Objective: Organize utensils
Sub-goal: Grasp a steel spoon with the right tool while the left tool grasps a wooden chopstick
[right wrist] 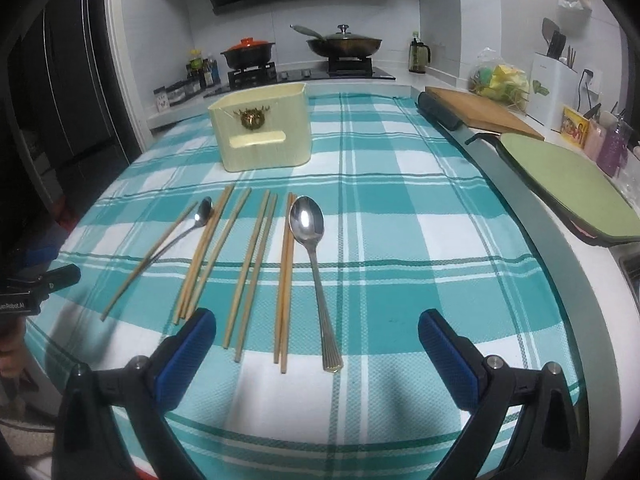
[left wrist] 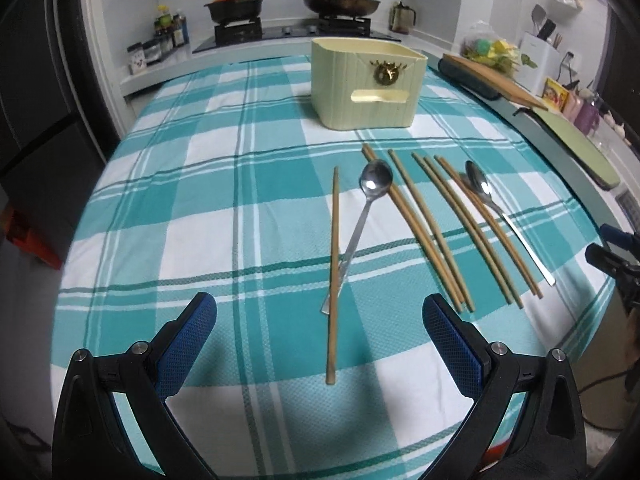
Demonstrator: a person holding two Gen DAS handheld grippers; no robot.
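A cream utensil holder [left wrist: 366, 82] stands at the far side of the checked tablecloth; it also shows in the right wrist view [right wrist: 262, 136]. Several wooden chopsticks [left wrist: 440, 232] [right wrist: 250, 268] lie in front of it. A single chopstick [left wrist: 333, 276] crosses the handle of a small spoon [left wrist: 370, 200] [right wrist: 200, 216]. A larger spoon [left wrist: 500, 212] [right wrist: 314, 264] lies at the right. My left gripper [left wrist: 320, 320] is open, just above the single chopstick's near end. My right gripper [right wrist: 318, 336] is open, near the larger spoon's handle end.
The teal checked tablecloth [right wrist: 400, 220] covers the table. A wooden cutting board [right wrist: 476, 114] and a green board [right wrist: 568, 184] lie along the right counter. A stove with pots [right wrist: 304, 56] stands behind. The table edge curves away at the right.
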